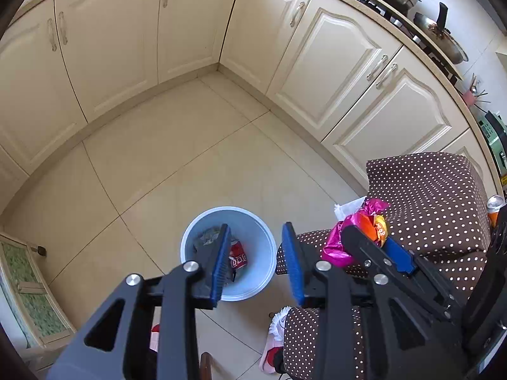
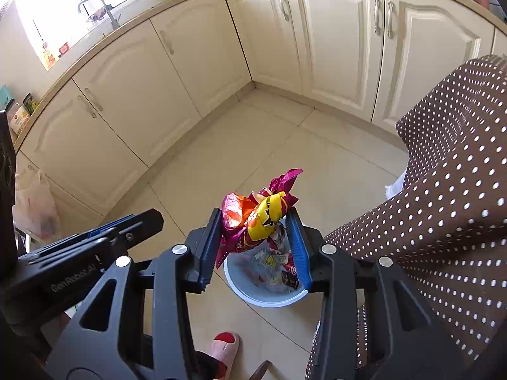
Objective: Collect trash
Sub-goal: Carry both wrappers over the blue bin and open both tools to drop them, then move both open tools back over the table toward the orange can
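A light blue trash bin (image 1: 256, 253) stands on the tiled floor and holds a red can (image 1: 238, 255) and other scraps. My left gripper (image 1: 258, 259) is open and empty above the bin. My right gripper (image 2: 255, 243) is shut on a crumpled magenta, orange and yellow snack wrapper (image 2: 256, 215) and holds it above the bin (image 2: 269, 297). In the left wrist view the right gripper (image 1: 377, 247) and its wrapper (image 1: 345, 237) show at the right, over the polka-dot cloth.
A table with a brown polka-dot cloth (image 1: 427, 202) stands right of the bin, an orange can (image 1: 494, 209) at its far edge. Cream cabinets (image 1: 190, 25) line the walls. A slippered foot (image 2: 225, 348) is below. A plastic bag (image 2: 35, 209) hangs at left.
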`<state>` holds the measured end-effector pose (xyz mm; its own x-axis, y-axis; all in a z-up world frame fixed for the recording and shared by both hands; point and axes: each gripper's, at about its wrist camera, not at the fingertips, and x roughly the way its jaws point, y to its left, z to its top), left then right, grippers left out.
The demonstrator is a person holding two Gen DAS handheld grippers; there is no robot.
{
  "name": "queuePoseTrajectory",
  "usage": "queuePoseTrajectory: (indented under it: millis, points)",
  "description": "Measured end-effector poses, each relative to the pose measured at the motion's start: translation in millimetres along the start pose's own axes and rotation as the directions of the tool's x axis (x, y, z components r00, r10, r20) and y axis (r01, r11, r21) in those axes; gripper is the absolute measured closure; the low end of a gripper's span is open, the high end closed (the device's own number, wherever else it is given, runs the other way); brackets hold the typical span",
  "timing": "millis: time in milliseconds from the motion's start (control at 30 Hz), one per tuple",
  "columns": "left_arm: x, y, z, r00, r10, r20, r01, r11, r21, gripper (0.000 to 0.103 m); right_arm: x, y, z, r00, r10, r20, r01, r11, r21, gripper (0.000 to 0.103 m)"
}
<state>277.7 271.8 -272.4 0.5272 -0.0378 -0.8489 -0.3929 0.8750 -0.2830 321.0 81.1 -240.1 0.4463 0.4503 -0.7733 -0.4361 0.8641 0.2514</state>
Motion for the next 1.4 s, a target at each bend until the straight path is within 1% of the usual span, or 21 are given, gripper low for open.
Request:
queuePoseTrajectory:
  millis: [300,767,800,833,933,1167,1400]
  points:
    - [11,8,0,0.999,0.025,-0.025,-0.025,0.999,-0.026,0.07,11,-1,-1,1.0,0.008,-0.023,-0.008,1.0,0.0,0.062]
    - [11,13,2,0.999,0.033,-0.013,-0.033,0.999,-0.04,0.07,20,3,2,1.0,0.014,-0.023,-0.015,1.0,-0.009,0.061]
    - [10,13,0,0.999,0.033,-0.011,-0.034,0.999,-0.042,0.07,20,3,3,1.0,0.015,-0.023,-0.015,1.0,-0.008,0.059]
    - [10,13,1,0.999,0.033,-0.011,-0.033,0.999,-0.042,0.07,21,3,3,1.0,0.015,-0.024,-0.016,1.0,-0.008,0.054]
    - [9,13,0,0.999,0.032,-0.006,-0.032,0.999,-0.044,0.07,22,5,2,1.0,0.012,-0.021,-0.012,1.0,-0.01,0.051]
    - [2,13,-1,1.0,0.029,0.001,-0.029,0.999,-0.041,0.07,19,9,3,1.0,0.012,-0.019,-0.012,1.0,-0.01,0.05]
    - [-14,5,-3,0.999,0.023,0.024,-0.022,0.999,-0.028,0.07,2,6,3,1.0,0.006,0.007,-0.006,1.0,-0.006,0.05]
